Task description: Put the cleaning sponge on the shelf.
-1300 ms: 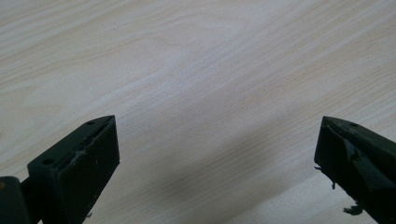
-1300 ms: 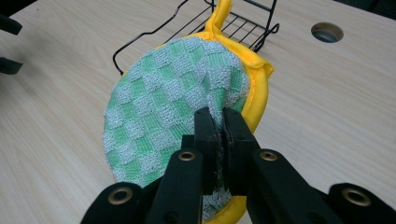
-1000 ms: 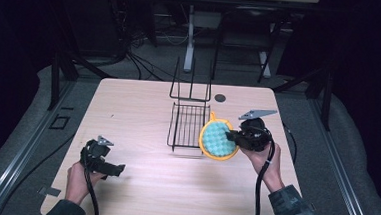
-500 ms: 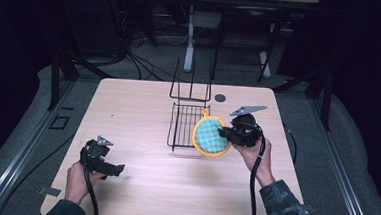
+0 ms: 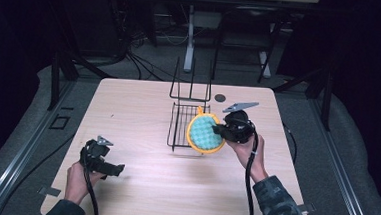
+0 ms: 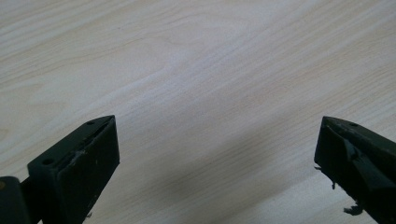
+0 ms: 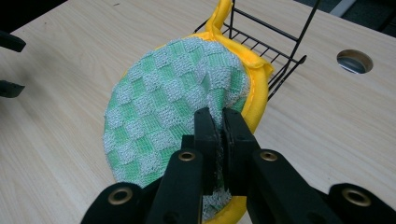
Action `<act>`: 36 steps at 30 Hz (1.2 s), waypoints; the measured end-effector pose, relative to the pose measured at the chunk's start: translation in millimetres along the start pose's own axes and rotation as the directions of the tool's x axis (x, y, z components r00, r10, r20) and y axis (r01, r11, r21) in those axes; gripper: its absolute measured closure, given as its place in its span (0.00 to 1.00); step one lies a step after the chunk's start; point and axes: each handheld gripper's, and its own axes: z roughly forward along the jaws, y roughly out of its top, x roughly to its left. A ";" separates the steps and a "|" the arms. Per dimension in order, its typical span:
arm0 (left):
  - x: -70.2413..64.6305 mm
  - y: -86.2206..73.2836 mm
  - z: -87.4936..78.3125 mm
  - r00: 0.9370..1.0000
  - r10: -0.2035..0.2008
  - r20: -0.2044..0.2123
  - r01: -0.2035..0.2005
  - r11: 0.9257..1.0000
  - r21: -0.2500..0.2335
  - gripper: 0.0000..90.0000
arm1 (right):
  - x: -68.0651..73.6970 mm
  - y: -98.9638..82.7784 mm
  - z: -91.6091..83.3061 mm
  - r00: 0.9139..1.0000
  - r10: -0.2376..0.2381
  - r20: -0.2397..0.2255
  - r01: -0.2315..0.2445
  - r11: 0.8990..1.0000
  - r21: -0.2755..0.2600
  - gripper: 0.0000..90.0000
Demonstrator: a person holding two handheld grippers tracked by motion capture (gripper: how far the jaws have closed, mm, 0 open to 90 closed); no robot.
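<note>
From above, the right gripper (image 5: pixel 220 131) holds a round pad (image 5: pixel 205 133), green-and-white checked with a yellow border, tilted up on edge over the right side of a black wire rack (image 5: pixel 182 124) that stands mid-worktop (image 5: pixel 128 108). The right gripper view adds what the high view cannot: the 2 jaws are clamped tight on the pad's checked cloth near its rim, the fabric puckered between them, and a yellow loop (image 7: pixel 222 14) rises from the pad's far edge beside the rack's (image 7: pixel 275 39) wires. It also shows a round hole (image 7: pixel 354 61) in the worktop beyond the rack, seen from above as a dark spot (image 5: pixel 220 97).

The left gripper (image 5: pixel 117 169) sits low at the near left of the worktop, well apart from the rack. In the left gripper view its 2 jaws stand wide apart over bare wood grain (image 6: pixel 201 93), nothing between them.
</note>
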 end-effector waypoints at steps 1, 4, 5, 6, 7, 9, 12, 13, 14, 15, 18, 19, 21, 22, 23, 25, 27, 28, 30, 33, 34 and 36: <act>0.1 0.0 0.1 1.000 0.000 0.000 0.000 1.000 0.001 0.00 | 0.2 0.1 1.3 1.000 0.007 -0.001 -0.007 1.000 0.006 0.96; -0.3 0.0 -0.2 1.000 -0.002 0.000 0.002 1.000 0.001 0.00 | -0.4 0.7 4.5 1.000 0.011 -0.004 -0.011 1.000 0.001 0.96; -0.5 0.0 -0.5 1.000 -0.003 0.000 0.003 1.000 0.000 0.00 | -0.2 0.9 5.6 1.000 0.008 -0.003 -0.008 1.000 0.001 0.96; -0.5 0.1 -0.7 1.000 0.000 -0.001 0.000 1.000 0.000 0.00 | 0.7 1.2 6.6 1.000 0.012 -0.004 -0.012 1.000 0.006 0.96; -0.3 0.0 -0.7 1.000 0.001 0.000 -0.001 1.000 0.000 0.00 | 1.5 1.6 8.4 1.000 0.007 -0.004 -0.007 1.000 0.003 0.96; 0.0 -0.1 -0.3 1.000 0.001 -0.001 -0.001 1.000 0.000 0.00 | 2.9 2.7 10.2 1.000 0.009 -0.007 -0.009 1.000 0.006 0.96; -0.5 0.0 -0.4 1.000 -0.001 0.000 0.001 1.000 0.001 0.00 | 4.3 4.6 13.5 1.000 0.012 -0.009 -0.012 1.000 0.004 0.96; -0.5 0.1 -0.7 1.000 0.001 0.000 -0.001 1.000 -0.001 0.00 | 4.9 5.0 14.9 1.000 0.017 -0.008 -0.017 1.000 -0.001 0.96; -0.5 0.1 -1.0 1.000 0.000 0.000 0.000 1.000 0.000 0.00 | 5.1 5.5 15.8 1.000 0.019 -0.008 -0.019 1.000 0.001 0.96; -0.5 0.0 -1.0 1.000 -0.001 0.001 0.001 1.000 -0.002 0.00 | 5.1 5.9 17.1 1.000 0.022 -0.008 -0.022 1.000 -0.002 0.96; -0.2 -0.1 -0.9 1.000 0.000 0.002 0.000 1.000 0.000 0.00 | 5.2 7.0 20.4 0.999 0.035 -0.004 -0.035 0.999 -0.007 0.96; -0.4 -0.1 -1.0 1.000 -0.002 0.001 0.002 1.000 -0.001 0.00 | 4.9 7.3 21.4 0.999 0.035 -0.003 -0.035 0.999 -0.009 0.96; -0.3 0.1 -1.1 1.000 -0.001 0.001 0.001 1.000 -0.002 0.00 | 5.5 7.8 23.7 0.999 0.044 0.001 -0.044 0.999 -0.010 0.96; -0.4 0.1 -0.8 1.000 -0.001 0.001 0.001 1.000 -0.001 0.00 | 5.7 8.1 25.1 0.999 0.044 0.002 -0.044 0.999 -0.006 0.96; -0.5 0.1 -0.5 1.000 -0.002 0.002 0.002 1.000 0.003 0.00 | 5.9 8.2 27.1 0.999 0.046 0.003 -0.046 0.999 -0.009 0.96; -0.6 0.1 -0.4 1.000 0.000 0.004 0.000 1.000 0.005 0.00 | 6.2 8.8 30.9 0.999 0.050 0.007 -0.050 0.999 -0.007 0.96; -0.3 0.0 -0.9 1.000 0.002 0.002 -0.002 1.000 0.000 0.00 | 6.2 9.2 34.7 0.998 0.055 0.011 -0.055 0.998 -0.012 0.96; 0.1 0.1 -0.9 1.000 0.003 0.002 -0.003 1.000 0.000 0.00 | 6.4 9.4 36.6 0.998 0.060 0.012 -0.060 0.998 -0.016 0.96; 0.2 -0.3 -0.7 1.000 -0.004 0.003 0.004 1.000 0.001 0.00 | 6.7 9.7 40.9 0.997 0.078 0.015 -0.077 0.997 -0.018 0.96; 0.0 -0.1 -0.7 1.000 0.000 0.003 0.000 1.000 -0.002 0.00 | 5.8 9.7 47.2 0.996 0.081 0.022 -0.081 0.997 -0.020 0.96; -0.2 0.0 -0.8 1.000 -0.002 0.004 0.002 1.000 -0.001 0.00 | 5.5 9.4 48.8 0.996 0.090 0.023 -0.089 0.996 -0.024 0.96; -0.2 0.1 -0.9 1.000 0.001 0.004 -0.001 1.000 0.000 0.00 | 3.9 8.5 52.6 0.994 0.110 0.026 -0.109 0.994 -0.025 0.96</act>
